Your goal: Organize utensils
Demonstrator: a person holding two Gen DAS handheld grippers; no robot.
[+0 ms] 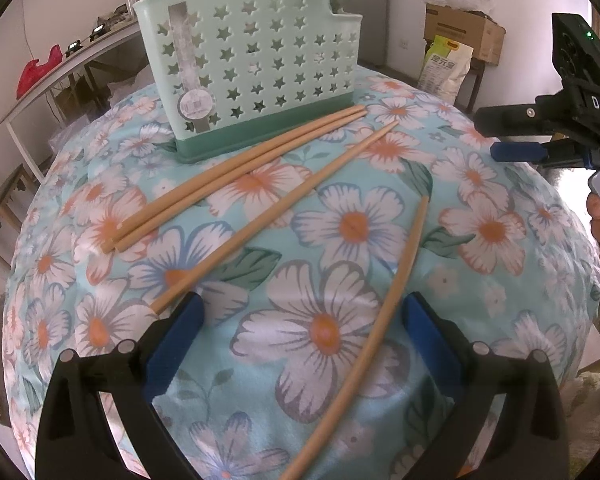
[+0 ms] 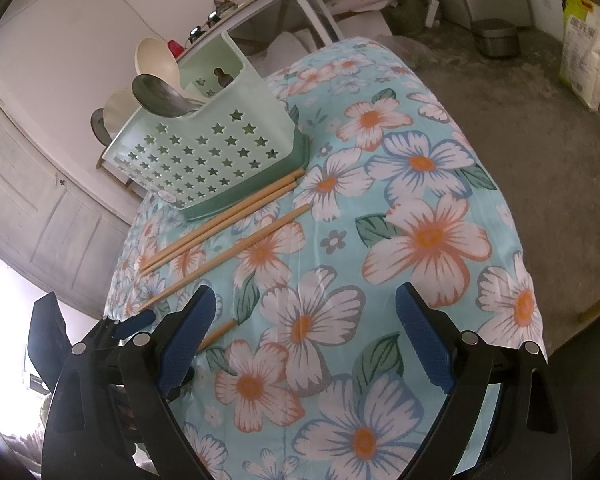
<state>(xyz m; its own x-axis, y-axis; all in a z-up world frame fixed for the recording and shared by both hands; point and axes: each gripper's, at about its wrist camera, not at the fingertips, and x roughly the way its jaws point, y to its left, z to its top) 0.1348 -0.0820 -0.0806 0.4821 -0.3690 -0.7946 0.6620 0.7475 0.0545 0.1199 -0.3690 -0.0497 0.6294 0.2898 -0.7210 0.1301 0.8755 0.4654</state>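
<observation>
A mint-green utensil holder [image 1: 256,60] with star holes stands on the floral tablecloth [image 1: 340,224]. It also shows in the right wrist view [image 2: 208,148], with spoons [image 2: 160,96] inside. Several wooden chopsticks lie loose in front of it: a pair [image 1: 236,176] by its base, one [image 1: 276,212] in the middle, one [image 1: 376,316] running between my left fingers. My left gripper [image 1: 300,340] is open and empty just above the cloth. My right gripper [image 2: 304,336] is open and empty, hovering over the cloth; it appears at the right edge of the left view [image 1: 516,140].
A white shelf table [image 1: 60,76] with a red bag stands behind on the left. A cardboard box [image 1: 464,28] and a rice bag [image 1: 446,68] stand at the back right. A metal pot [image 2: 496,38] sits on the floor beyond the table edge.
</observation>
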